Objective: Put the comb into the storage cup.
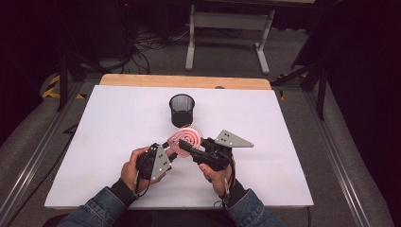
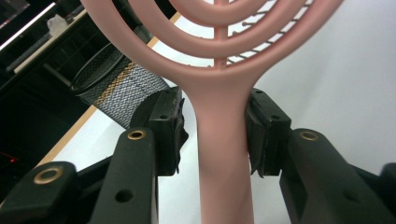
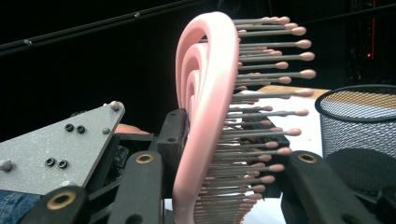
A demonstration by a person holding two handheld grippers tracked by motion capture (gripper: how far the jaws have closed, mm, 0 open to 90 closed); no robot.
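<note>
A pink vented hairbrush [image 1: 187, 137] is held a little above the white board, in front of the black mesh cup [image 1: 182, 109]. My right gripper [image 1: 182, 145] is shut on the brush head [image 3: 205, 93], one pad on its back and the other against the bristles. My left gripper [image 1: 172, 153] has the handle [image 2: 224, 140] between its jaws. The pad [image 2: 170, 126] on the left of that view stands off the handle with a visible gap; the other pad [image 2: 261, 130] lies at the handle's edge. The mesh cup [image 2: 116, 84] stands upright beyond.
The white board [image 1: 118, 123] lies on a wooden table whose far edge [image 1: 184, 81] shows behind it. A white table frame [image 1: 229, 21] stands on the floor beyond. The left gripper's grey plate [image 3: 56, 149] sits close to the brush.
</note>
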